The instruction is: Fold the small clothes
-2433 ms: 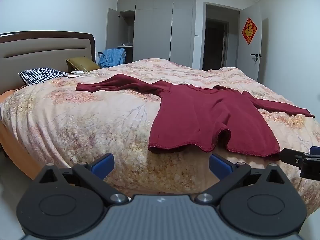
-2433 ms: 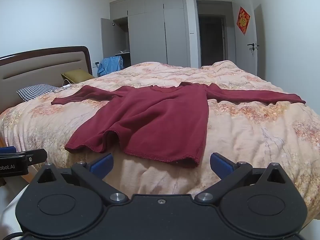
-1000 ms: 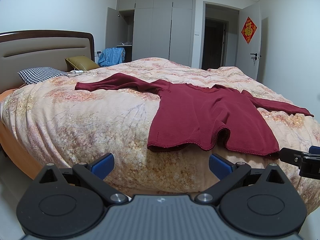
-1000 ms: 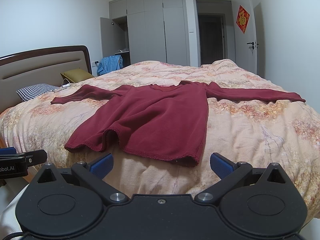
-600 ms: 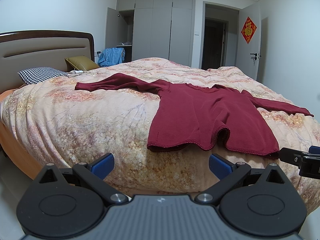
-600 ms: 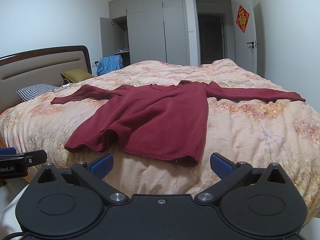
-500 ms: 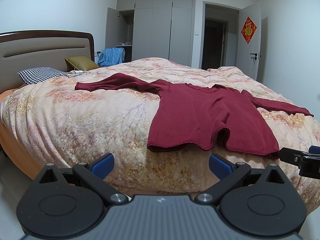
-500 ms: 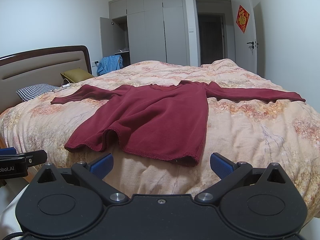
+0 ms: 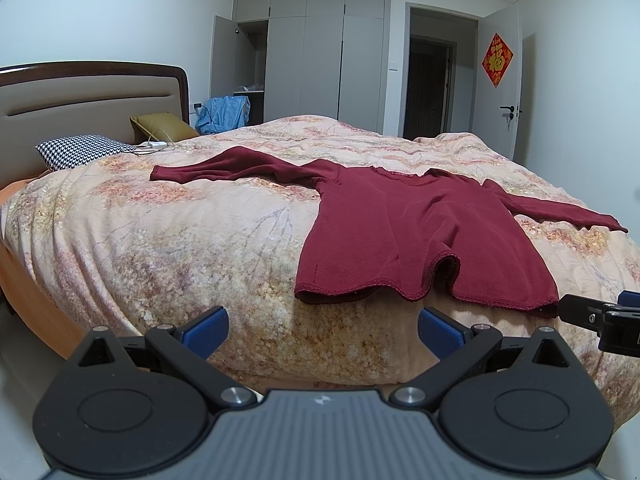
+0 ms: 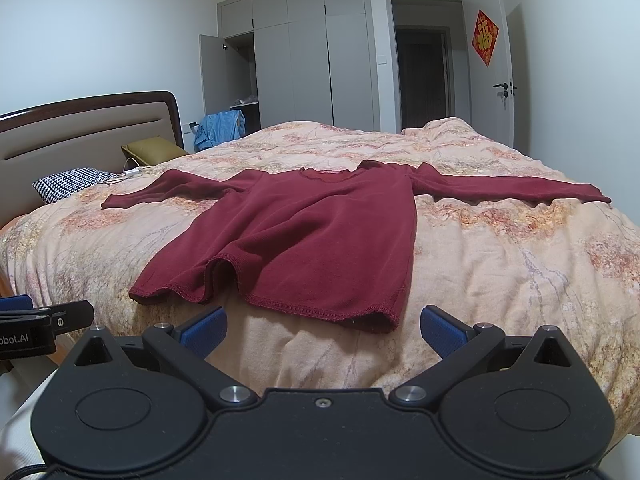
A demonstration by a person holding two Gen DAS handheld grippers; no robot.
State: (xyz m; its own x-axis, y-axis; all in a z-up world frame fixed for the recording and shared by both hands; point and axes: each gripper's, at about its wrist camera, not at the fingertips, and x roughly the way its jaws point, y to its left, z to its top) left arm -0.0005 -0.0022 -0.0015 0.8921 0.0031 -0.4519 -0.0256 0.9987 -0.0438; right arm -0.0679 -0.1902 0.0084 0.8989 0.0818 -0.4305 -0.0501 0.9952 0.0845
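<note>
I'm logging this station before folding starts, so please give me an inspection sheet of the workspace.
Surface: bed with floral quilt, rumpled but bare around the garment.
Job's things: dark red long-sleeved top spread flat, sleeves out to both sides, hem near the bed edge with one buckle in it.
Clutter: houndstooth pillow and olive cushion by the headboard.
Grippers: left hand-held gripper and right hand-held gripper both open, short of the hem, holding nothing.
Cables: white charger and cable beside the pillows.
Surroundings: wardrobe with one door open, blue garment by it, room door open.
</note>
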